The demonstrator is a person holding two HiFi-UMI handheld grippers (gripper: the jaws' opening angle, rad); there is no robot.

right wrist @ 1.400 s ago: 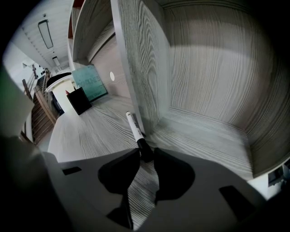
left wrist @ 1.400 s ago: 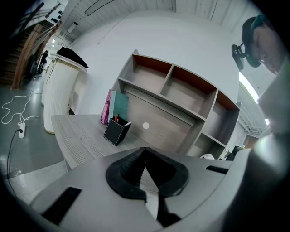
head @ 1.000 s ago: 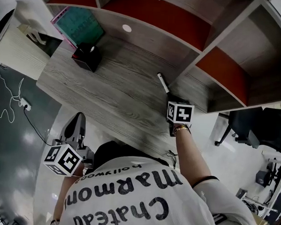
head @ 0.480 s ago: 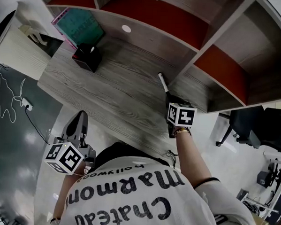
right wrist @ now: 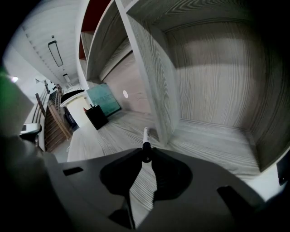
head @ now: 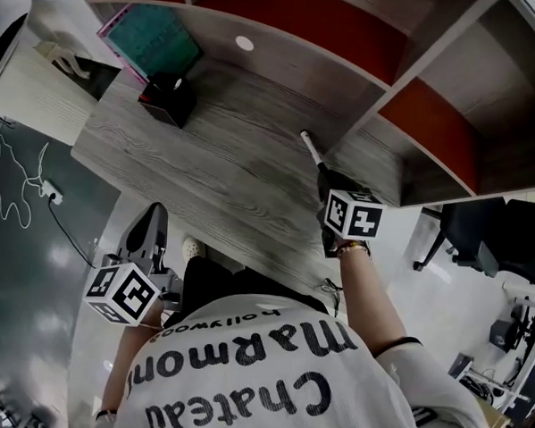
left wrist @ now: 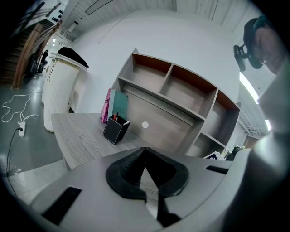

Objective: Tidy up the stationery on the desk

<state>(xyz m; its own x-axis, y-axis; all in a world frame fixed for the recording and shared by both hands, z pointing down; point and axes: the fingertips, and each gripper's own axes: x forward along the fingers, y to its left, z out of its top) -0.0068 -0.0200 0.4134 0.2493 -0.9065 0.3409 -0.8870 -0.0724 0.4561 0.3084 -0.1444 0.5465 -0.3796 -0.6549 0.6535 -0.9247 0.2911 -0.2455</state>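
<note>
Nearest, low on the left: my left hand-held gripper (left wrist: 145, 149) hangs off the near-left edge of the tabletop (head: 216, 166), over the floor. Its jaw tips are together with nothing between them, and it points across the tabletop toward the far left corner.

Right side, a bit further in: my right hand-held gripper (right wrist: 146, 156) sits over the near-right part of the tabletop and tilts downward. Its jaws have just been closing and the pen (right wrist: 145, 136) is between them, pinched at its black end right at the jaw tips. The white barrel sticks out ahead, away from me. In the head view the pen (head: 310, 154) runs from the gripper toward the foot of the shelf unit's upright divider (head: 377, 111), with its far tip near that foot. I can't tell whether the tip touches the tabletop.

The middle of the tabletop is grey wood grain.

Far left: a black pen holder (head: 169, 103) stands upright on the tabletop, well apart from the pen, with a few items sticking out of its top. Just behind it a teal book (head: 156, 35) leans against the back panel, with a pink folder (head: 111, 32) on its left side.

Furthest: the shelf unit (head: 304, 32) stands across the back, with open compartments and red rear panels.
</note>
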